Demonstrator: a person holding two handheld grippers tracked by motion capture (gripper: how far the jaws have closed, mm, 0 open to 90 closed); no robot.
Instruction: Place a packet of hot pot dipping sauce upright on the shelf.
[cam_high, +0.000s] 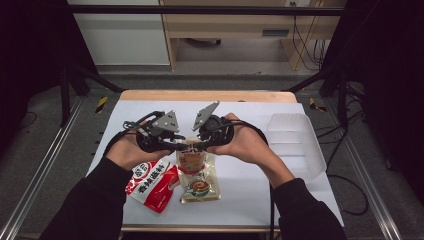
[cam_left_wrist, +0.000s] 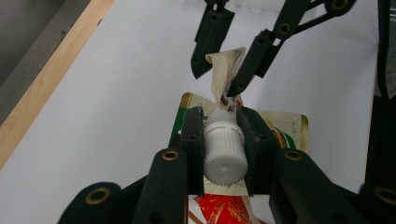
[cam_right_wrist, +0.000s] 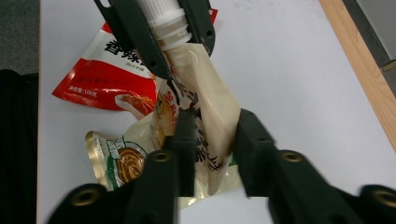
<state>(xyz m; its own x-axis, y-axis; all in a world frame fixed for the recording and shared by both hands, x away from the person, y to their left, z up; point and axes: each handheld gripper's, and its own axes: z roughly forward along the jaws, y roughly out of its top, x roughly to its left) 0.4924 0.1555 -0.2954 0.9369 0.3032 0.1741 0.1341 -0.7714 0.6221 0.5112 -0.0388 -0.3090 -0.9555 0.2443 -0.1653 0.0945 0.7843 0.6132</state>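
High view: a spouted pouch (cam_high: 190, 159) is held above the white bench (cam_high: 250, 185) between the left gripper (cam_high: 176, 146) and right gripper (cam_high: 199, 145); one red packet (cam_high: 152, 182), one flat sauce packet (cam_high: 200, 187) and one clear tray (cam_high: 295, 145) are counted.

Left gripper view: the white cap (cam_left_wrist: 225, 149) is clamped between the jaws.

Right gripper view: the pouch body is pinched. Unscrewing is judged in hand; a twist of the cap is called for next.

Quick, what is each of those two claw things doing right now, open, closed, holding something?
Left gripper: closed on the white cap of the spout pouch.
Right gripper: closed on that pouch's body, its fingers pinching it.
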